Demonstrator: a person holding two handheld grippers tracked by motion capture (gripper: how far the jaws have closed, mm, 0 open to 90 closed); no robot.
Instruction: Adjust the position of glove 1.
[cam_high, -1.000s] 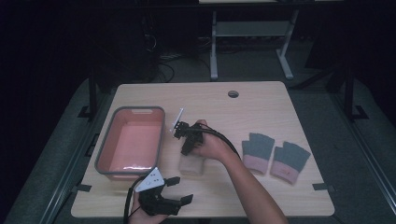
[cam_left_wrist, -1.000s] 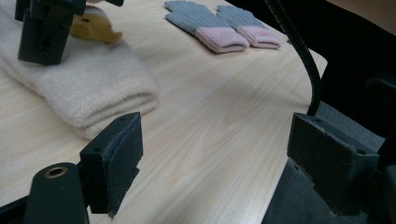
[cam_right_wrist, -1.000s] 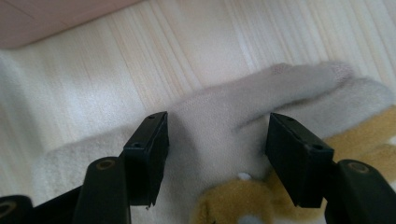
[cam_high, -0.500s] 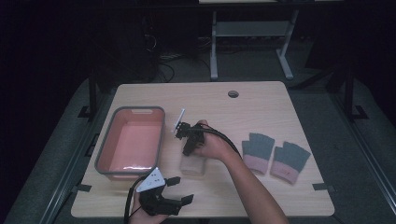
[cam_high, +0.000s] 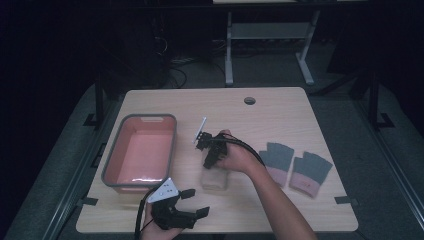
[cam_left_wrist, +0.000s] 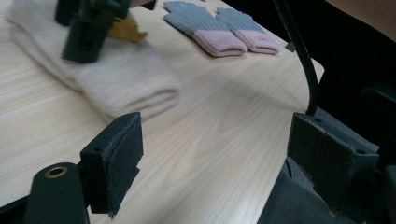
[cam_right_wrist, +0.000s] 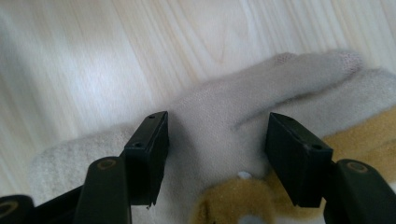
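A cream knitted glove with a tan plush patch lies flat on the wooden table, a little in front of its middle. My right gripper points down onto the glove's far end. Its jaws stand open, and cream fabric lies between the pads without being pinched, as the right gripper view shows. My left gripper hovers near the front edge, open, with only bare wood between its pads. From there the cream glove and the right gripper lie just ahead.
A pink bin with a grey rim stands at the left of the table. A pair of grey gloves with pink cuffs lies at the right; the grey gloves also appear past the cream one. A cable hole sits near the far edge.
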